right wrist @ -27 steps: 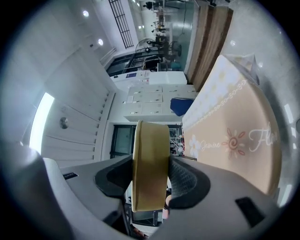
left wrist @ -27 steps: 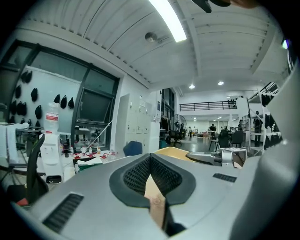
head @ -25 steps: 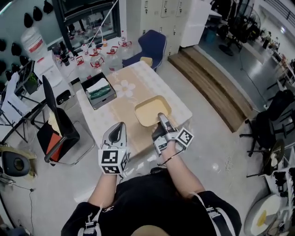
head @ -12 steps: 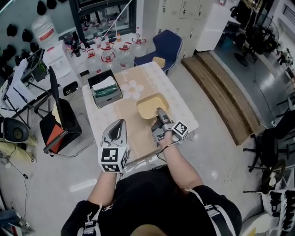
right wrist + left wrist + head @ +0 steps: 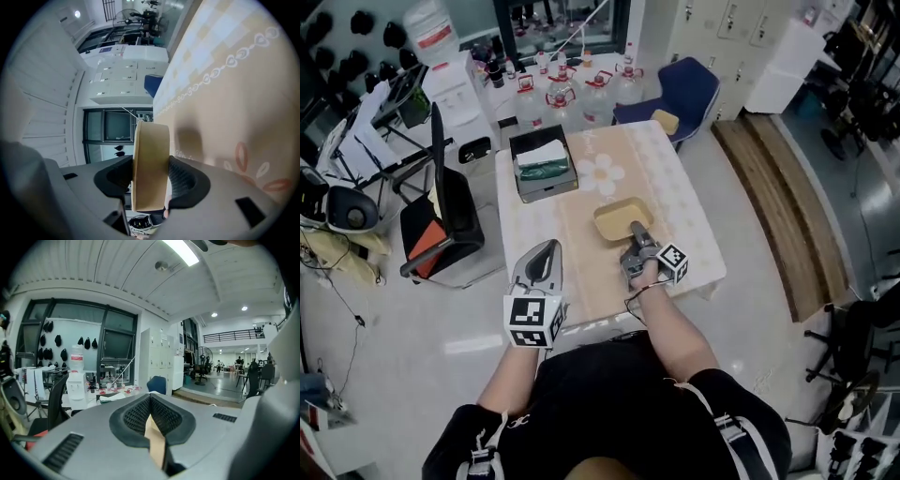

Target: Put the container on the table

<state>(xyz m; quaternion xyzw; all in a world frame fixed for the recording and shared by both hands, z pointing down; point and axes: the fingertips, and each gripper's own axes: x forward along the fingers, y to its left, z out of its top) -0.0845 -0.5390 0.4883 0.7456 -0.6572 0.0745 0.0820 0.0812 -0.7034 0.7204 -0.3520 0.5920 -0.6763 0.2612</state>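
Observation:
The yellow container point(image 5: 617, 219) is a shallow square tub over the right half of the beige-clothed table point(image 5: 581, 272). My right gripper point(image 5: 636, 232) is shut on its near wall. In the right gripper view that yellow wall point(image 5: 150, 164) is clamped between the two black pads, with the cloth point(image 5: 234, 93) and a shadow close beside it; I cannot tell whether the tub touches the table. My left gripper point(image 5: 545, 253) hangs shut above the table's near left edge, holding nothing. In the left gripper view its pads point(image 5: 136, 416) meet, with a sliver of cloth showing below.
A black box point(image 5: 542, 161) with white and green contents sits at the table's far left. A blue chair point(image 5: 689, 89) stands behind the table, a black chair point(image 5: 450, 220) to its left. Water bottles point(image 5: 572, 89) line the floor beyond. A wooden step point(image 5: 778, 206) runs along the right.
The head view has pulled back and shifted, so the table looks smaller. The right gripper still holds the container over the table. The left gripper has stayed shut near the front edge.

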